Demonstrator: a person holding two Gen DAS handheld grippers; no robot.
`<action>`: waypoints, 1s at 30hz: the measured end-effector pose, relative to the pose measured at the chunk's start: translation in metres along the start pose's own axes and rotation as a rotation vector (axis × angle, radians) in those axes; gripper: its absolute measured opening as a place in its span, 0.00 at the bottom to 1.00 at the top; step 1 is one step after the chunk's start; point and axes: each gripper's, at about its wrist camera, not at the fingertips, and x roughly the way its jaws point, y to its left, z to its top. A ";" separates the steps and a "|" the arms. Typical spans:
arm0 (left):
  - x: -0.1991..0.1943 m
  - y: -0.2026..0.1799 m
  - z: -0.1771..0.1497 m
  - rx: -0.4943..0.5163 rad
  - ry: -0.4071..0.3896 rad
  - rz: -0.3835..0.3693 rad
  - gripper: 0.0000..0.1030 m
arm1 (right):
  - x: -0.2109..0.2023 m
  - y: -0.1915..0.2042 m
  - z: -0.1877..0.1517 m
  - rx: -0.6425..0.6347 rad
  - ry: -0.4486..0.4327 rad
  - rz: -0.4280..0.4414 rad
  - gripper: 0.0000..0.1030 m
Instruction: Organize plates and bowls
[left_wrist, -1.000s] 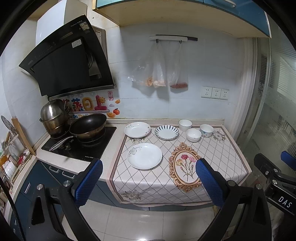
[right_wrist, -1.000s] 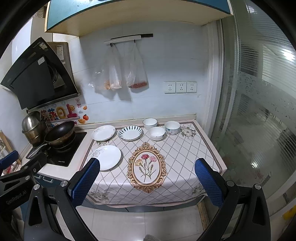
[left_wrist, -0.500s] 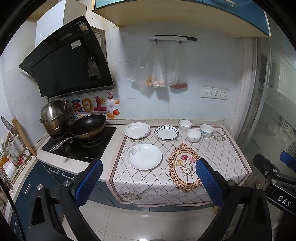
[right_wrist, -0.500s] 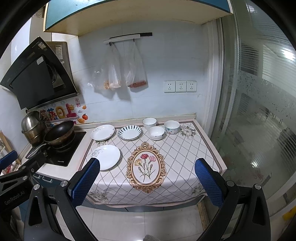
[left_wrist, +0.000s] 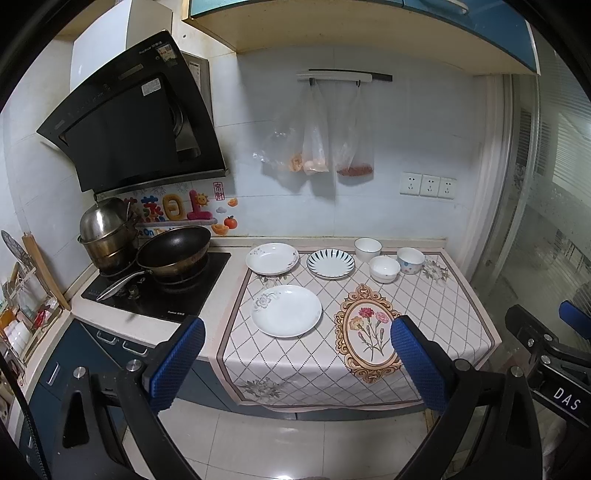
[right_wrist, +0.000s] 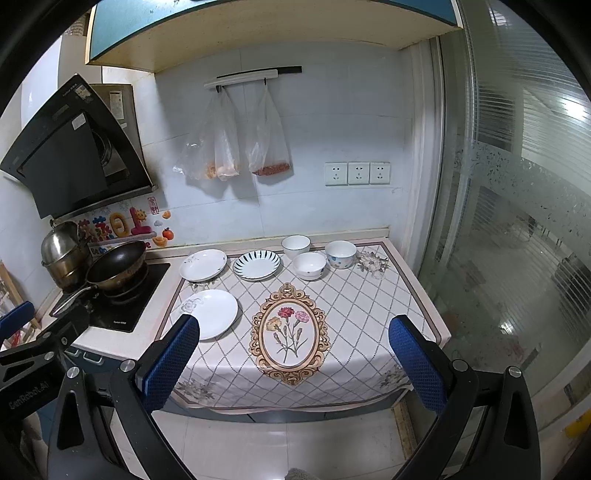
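Observation:
On the patterned cloth lie a large white plate (left_wrist: 286, 311) (right_wrist: 210, 313) at the front left, a second white plate (left_wrist: 272, 257) (right_wrist: 203, 264) behind it, and a blue-striped plate (left_wrist: 330, 262) (right_wrist: 256, 264). Three bowls stand at the back right: a plain white bowl (left_wrist: 368, 249) (right_wrist: 296, 246), a small white bowl (left_wrist: 384, 268) (right_wrist: 309, 264) and a dotted bowl (left_wrist: 410, 259) (right_wrist: 340, 253). My left gripper (left_wrist: 295, 365) and right gripper (right_wrist: 293, 363) both hang open and empty, well short of the counter's front edge.
A gas hob (left_wrist: 159, 290) with a black wok (left_wrist: 173, 251) and stacked steel pots (left_wrist: 105, 236) sits left of the cloth. A range hood (left_wrist: 133, 122) hangs above. Plastic bags (left_wrist: 317, 147) hang on the wall. A glass partition (right_wrist: 517, 221) bounds the right.
Both views have drifted very slightly; the dishes have stayed in place and both grippers remain open.

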 end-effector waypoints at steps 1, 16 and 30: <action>0.000 0.000 0.000 -0.001 -0.001 0.002 1.00 | 0.000 0.000 0.001 0.001 -0.001 -0.001 1.00; -0.004 -0.002 0.003 -0.005 -0.009 -0.001 1.00 | -0.004 0.004 0.001 -0.005 0.001 0.002 1.00; -0.005 -0.004 0.003 0.001 -0.017 -0.009 1.00 | -0.005 0.007 0.003 -0.001 0.000 -0.001 1.00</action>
